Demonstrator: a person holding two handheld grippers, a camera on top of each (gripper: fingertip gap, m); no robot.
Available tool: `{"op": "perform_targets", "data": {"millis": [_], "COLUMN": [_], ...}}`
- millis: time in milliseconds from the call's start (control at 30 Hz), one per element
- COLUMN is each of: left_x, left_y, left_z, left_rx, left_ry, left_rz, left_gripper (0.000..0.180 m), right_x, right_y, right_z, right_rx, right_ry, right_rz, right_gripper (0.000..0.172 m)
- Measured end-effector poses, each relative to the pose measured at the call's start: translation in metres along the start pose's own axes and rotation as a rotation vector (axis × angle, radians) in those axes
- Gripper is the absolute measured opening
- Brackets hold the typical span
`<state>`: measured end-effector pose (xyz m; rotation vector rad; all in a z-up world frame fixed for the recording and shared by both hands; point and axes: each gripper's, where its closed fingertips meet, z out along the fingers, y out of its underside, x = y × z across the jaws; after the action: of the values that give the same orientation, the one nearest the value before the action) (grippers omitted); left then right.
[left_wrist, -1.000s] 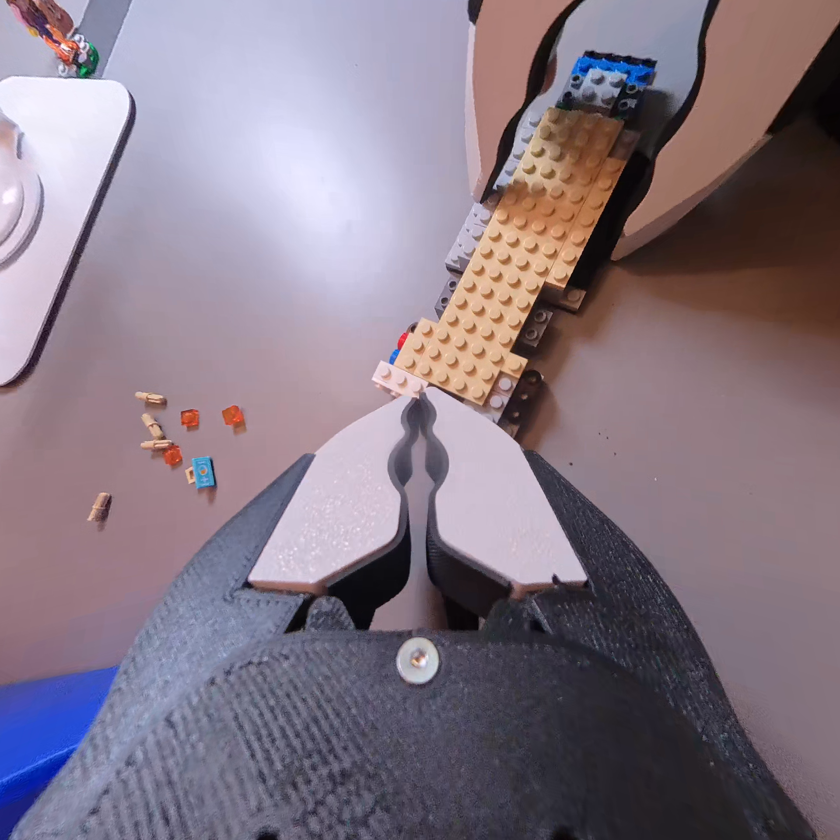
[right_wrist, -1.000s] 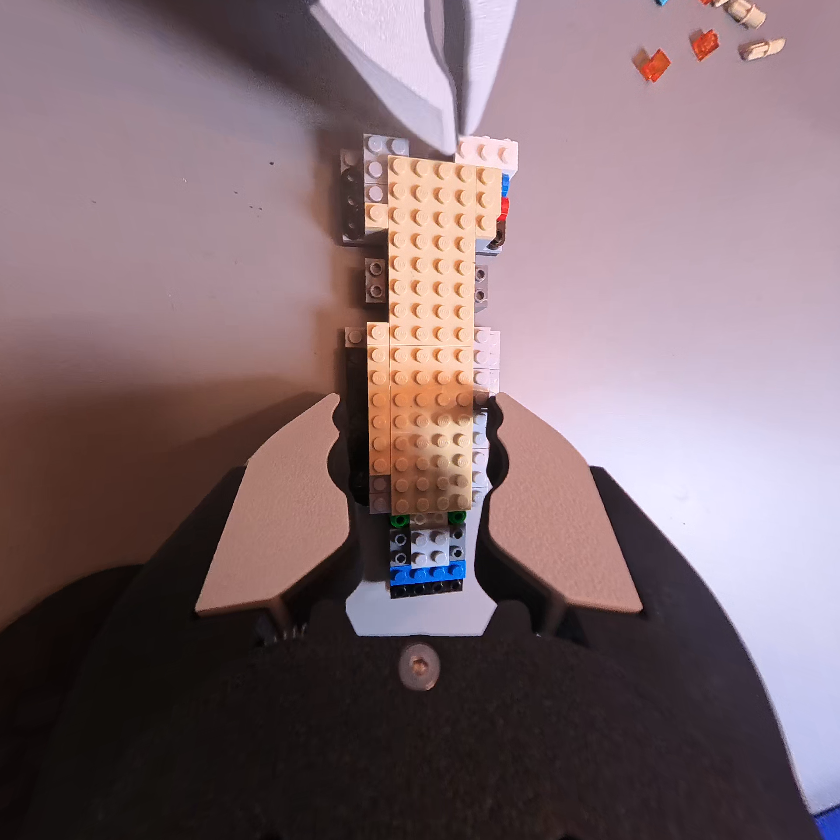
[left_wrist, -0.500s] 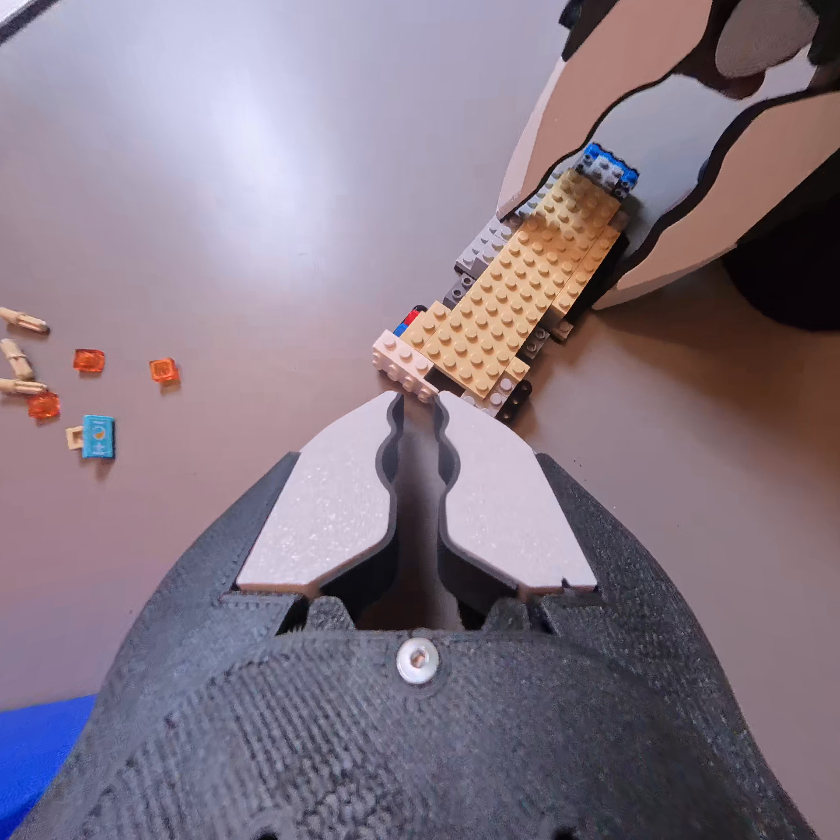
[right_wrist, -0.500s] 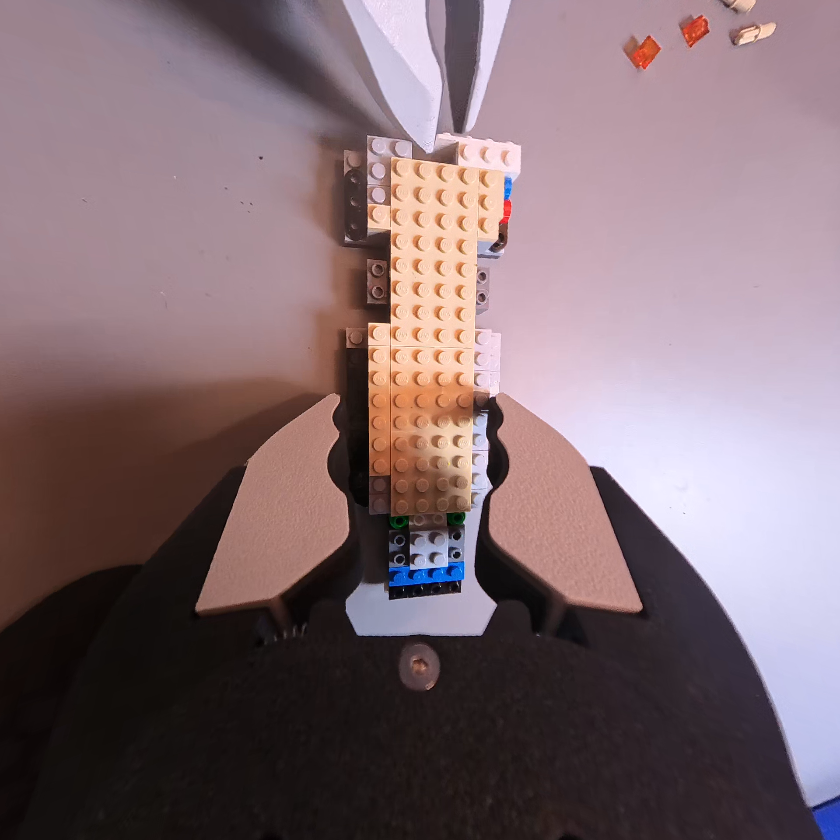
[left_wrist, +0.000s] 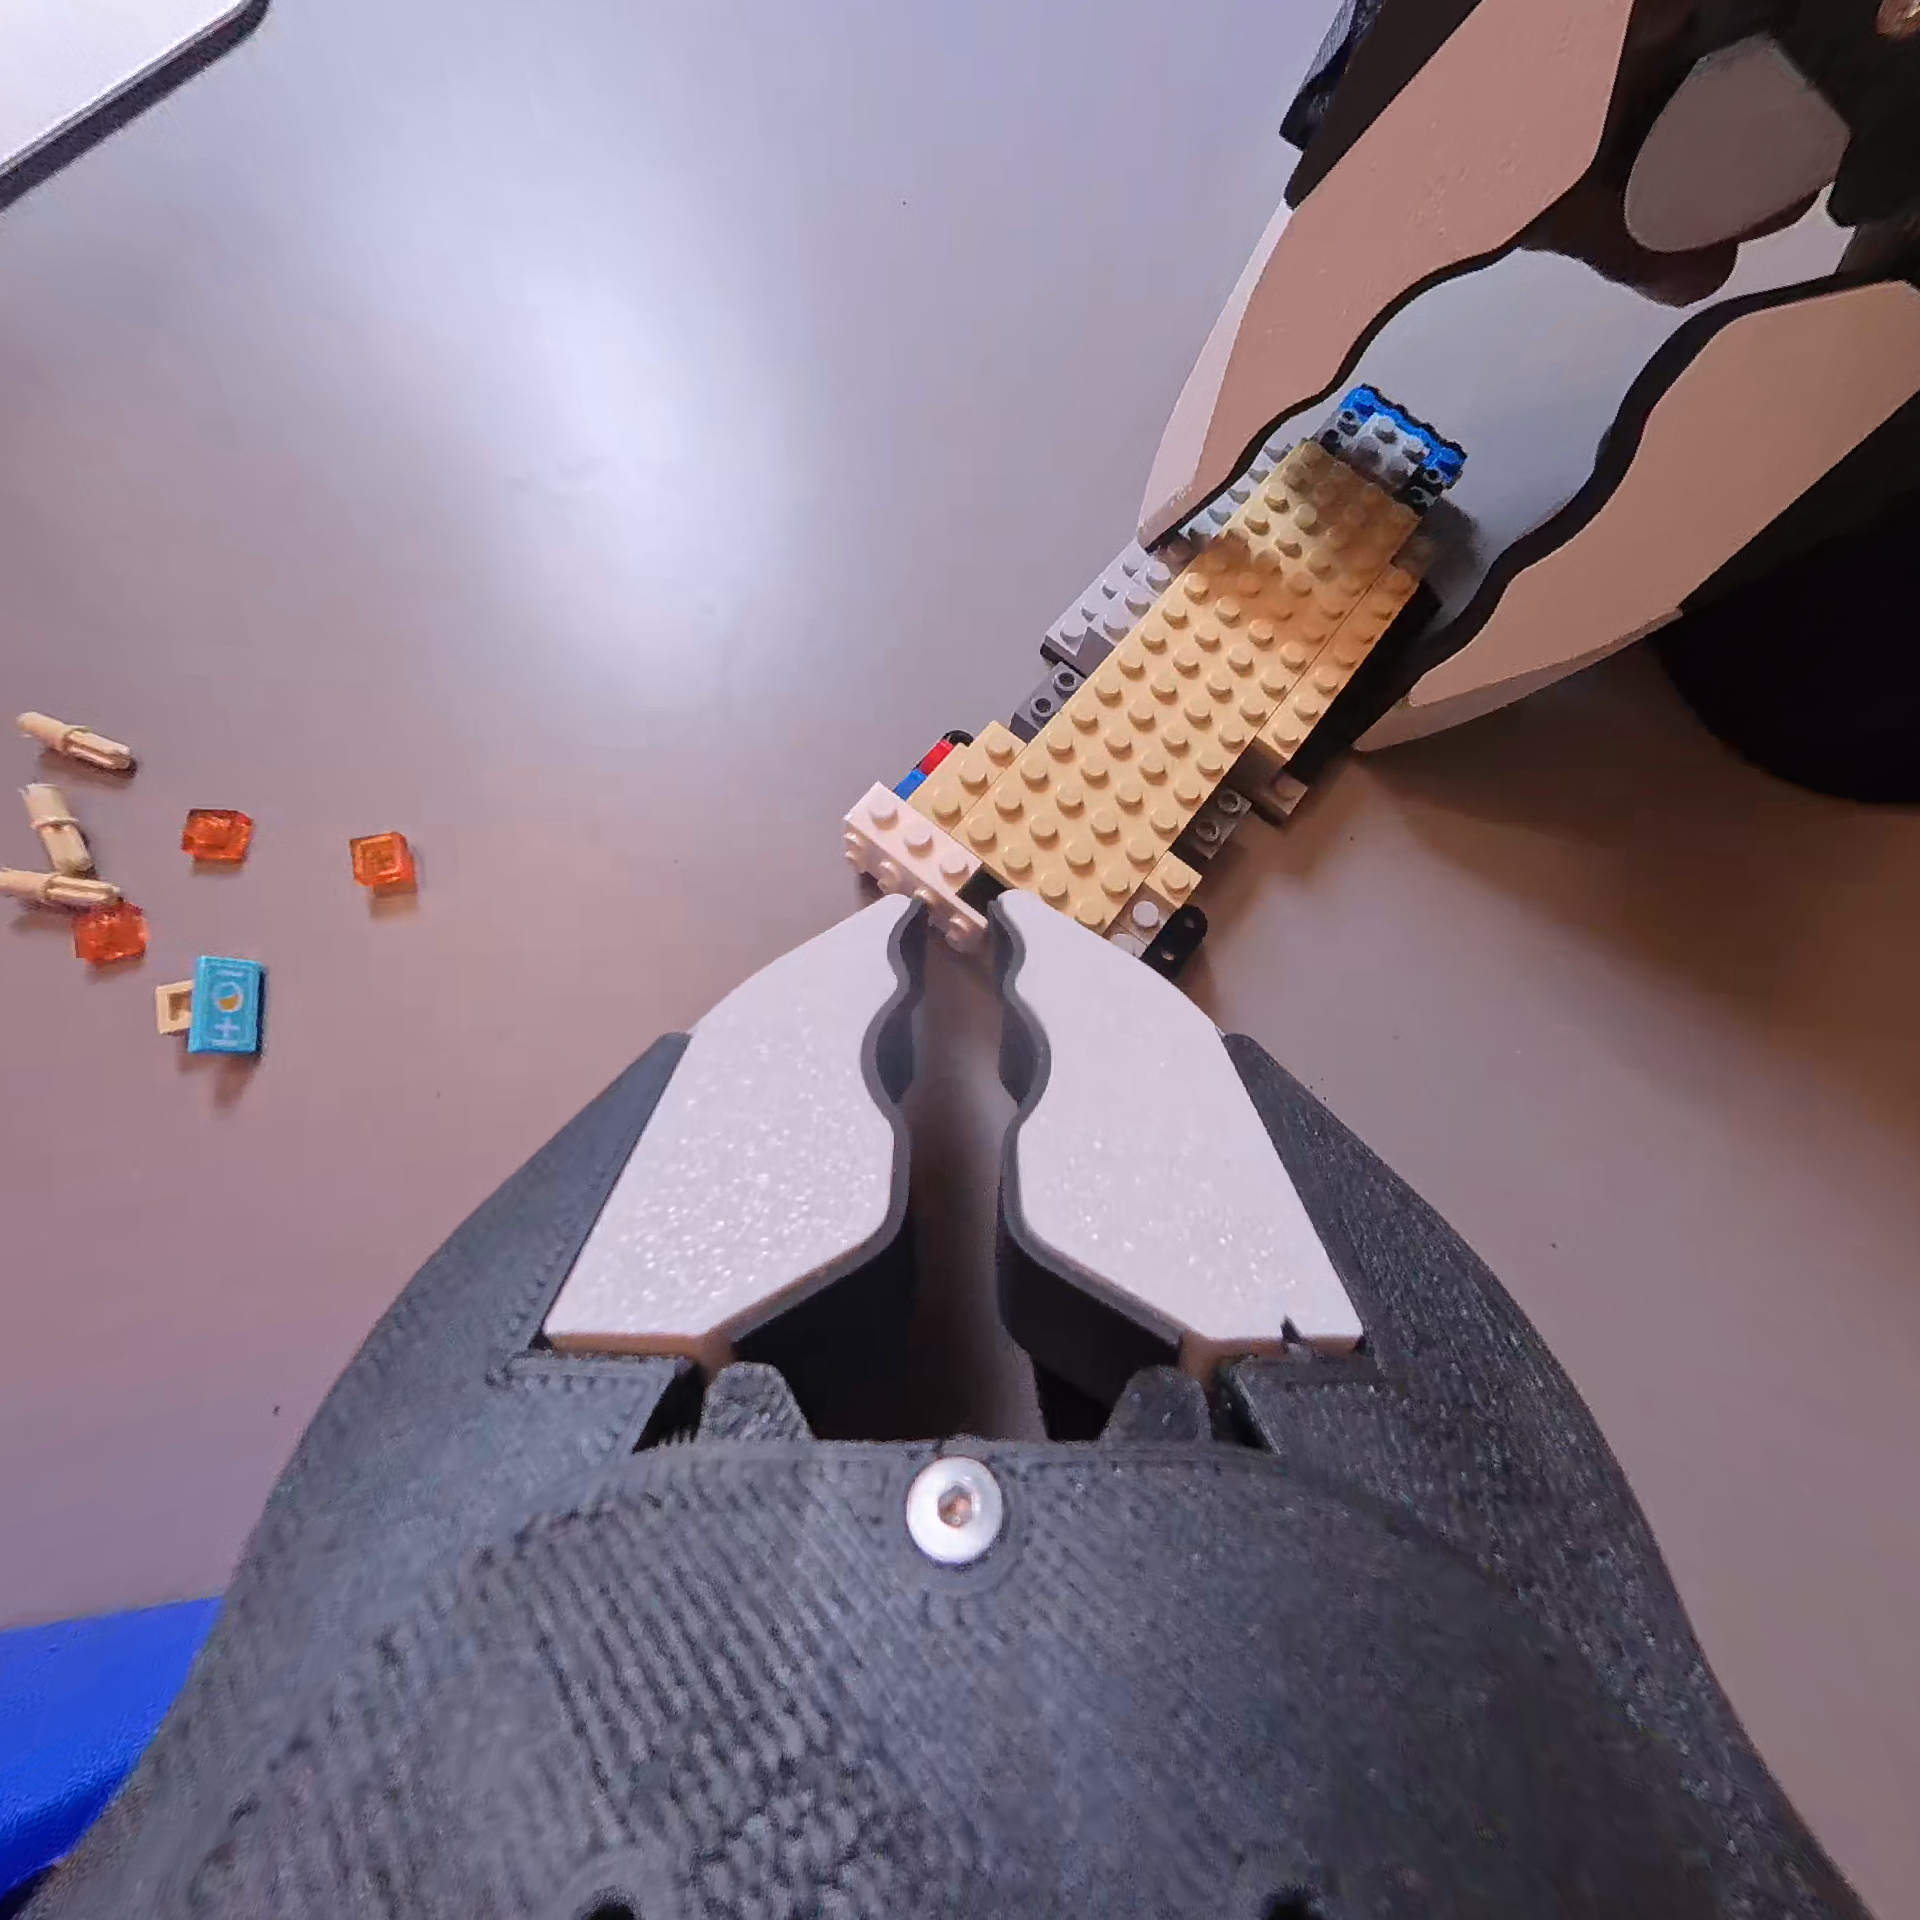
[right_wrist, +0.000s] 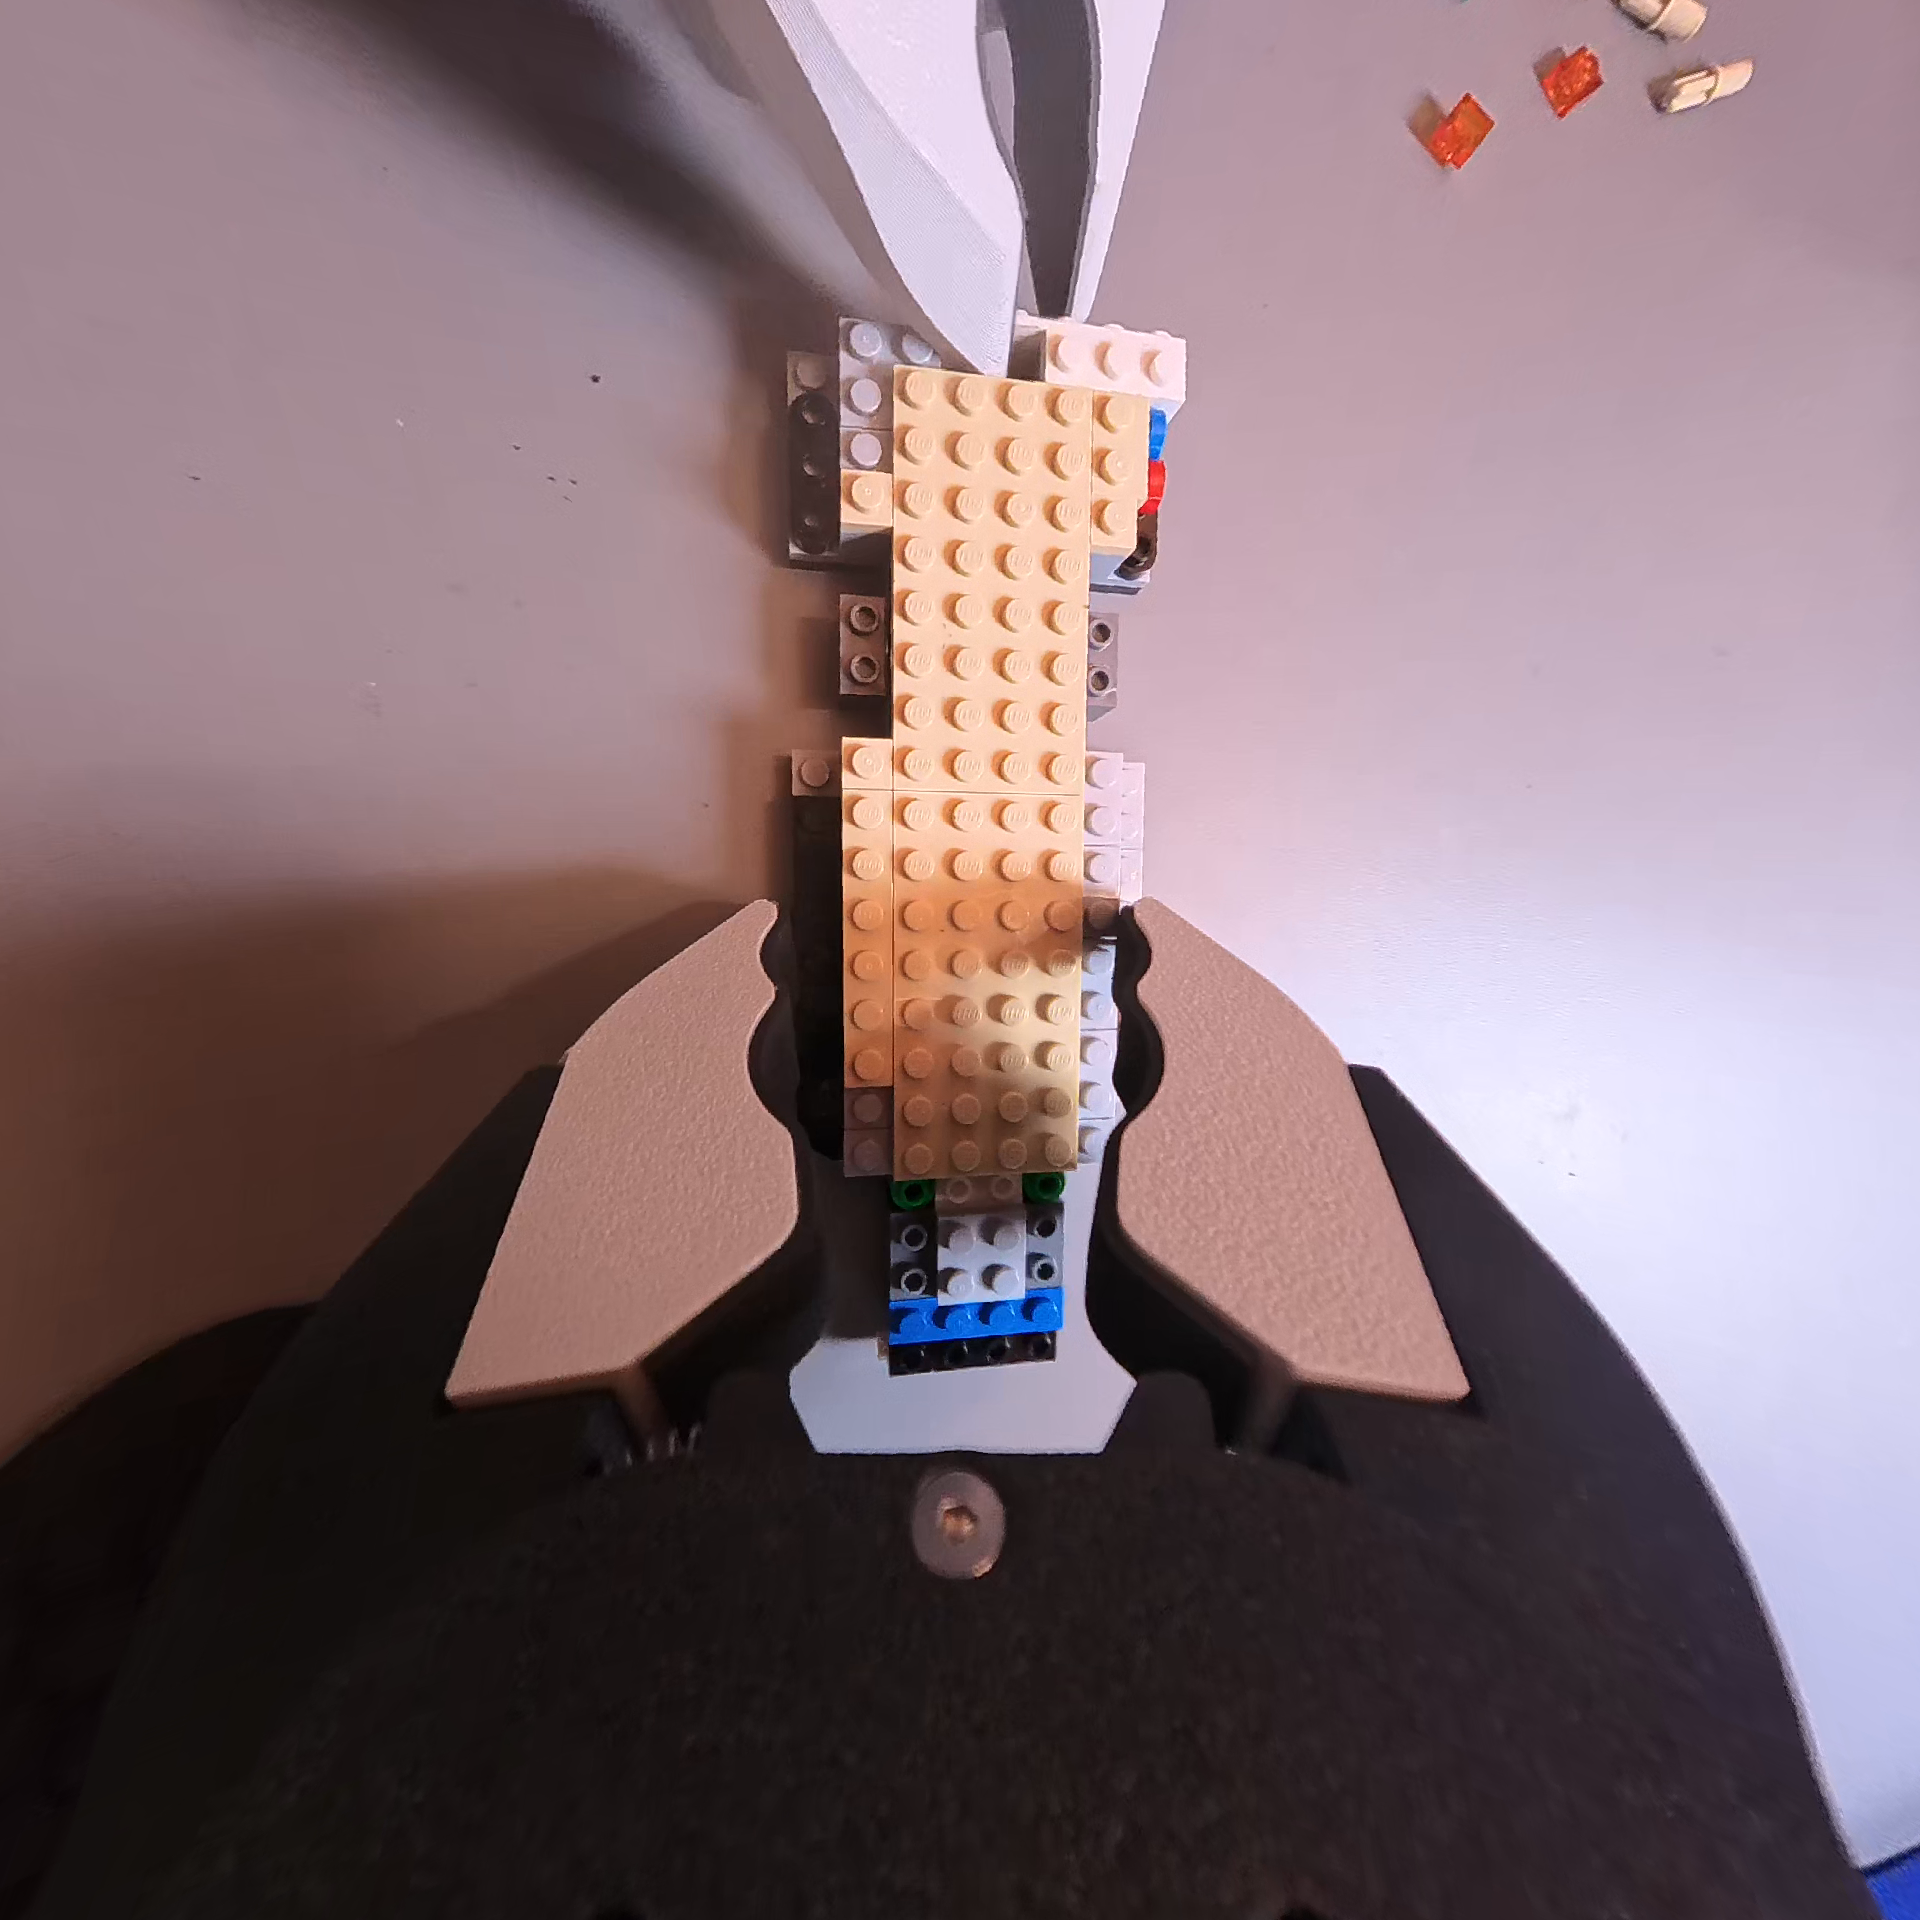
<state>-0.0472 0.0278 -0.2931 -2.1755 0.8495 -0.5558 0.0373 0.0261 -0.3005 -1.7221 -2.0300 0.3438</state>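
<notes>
The right claw (right_wrist: 956, 935) has its 2 fingers pressed against the long sides of a brick-built assembly (right_wrist: 987, 727) topped with tan studded plates. It grips the end nearest its own body, where small blue, black and green pieces sit deep between the fingers. Held this way the assembly lies flat on the grey surface (right_wrist: 312, 520) and points straight ahead of the claw. That looks like a bracing hold, steadying the whole piece so its far end can be worked on without sliding.

At that far end the left claw (left_wrist: 951, 914) is set to a narrow gap. The near end of a white brick (left_wrist: 914, 852) lies between its 2 fingertips. This brick runs across the assembly's end and leftward from the claw. Whether the tips actually pinch it or only frame it cannot be told. The narrow setting suits the brick's slim width.

Well to the left of the left claw lies a loose scatter: 3 orange translucent tiles (left_wrist: 216, 834), a few tan pins (left_wrist: 73, 740) and a small blue tile (left_wrist: 227, 1006). They sit apart from the assembly, clear of both claws. A blue object (left_wrist: 83, 1704) shows at the lower left edge, beside the left claw's body.
</notes>
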Motion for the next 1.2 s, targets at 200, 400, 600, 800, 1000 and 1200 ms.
{"op": "perform_targets", "data": {"millis": [200, 400, 600, 800, 1000, 1200], "left_x": [-0.001, 0.001, -0.011, -0.089, -0.11, -0.043], "left_y": [0.0, -0.021, -0.063, -0.035, 0.022, -0.023], "left_z": [-0.003, -0.025, -0.081, -0.191, -0.197, -0.148], "left_rx": [-0.075, -0.048, 0.098, -0.011, -0.228, -0.012], "left_ry": [-0.097, -0.218, -0.313, -0.6, -0.578, -0.288], "left_rz": [0.218, 0.37, 0.374, 0.187, 0.084, 0.262], "left_gripper": [0.006, 0.004, 0.004, 0.005, 0.051, 0.04], "right_x": [0.0, 0.0, 0.001, 0.003, 0.002, -0.001], "right_y": [0.0, 0.0, -0.001, 0.003, 0.004, -0.004], "right_z": [0.001, 0.001, 0.002, 0.0, -0.001, -0.005], "right_rx": [-0.008, -0.008, 0.0, 0.007, 0.038, 0.117], "right_ry": [0.01, 0.017, 0.02, -0.001, -0.023, 0.073], "right_rz": [0.023, 0.039, 0.048, 0.01, -0.055, -0.254], "right_gripper": [0.059, 0.059, 0.059, 0.059, 0.059, 0.059]}}
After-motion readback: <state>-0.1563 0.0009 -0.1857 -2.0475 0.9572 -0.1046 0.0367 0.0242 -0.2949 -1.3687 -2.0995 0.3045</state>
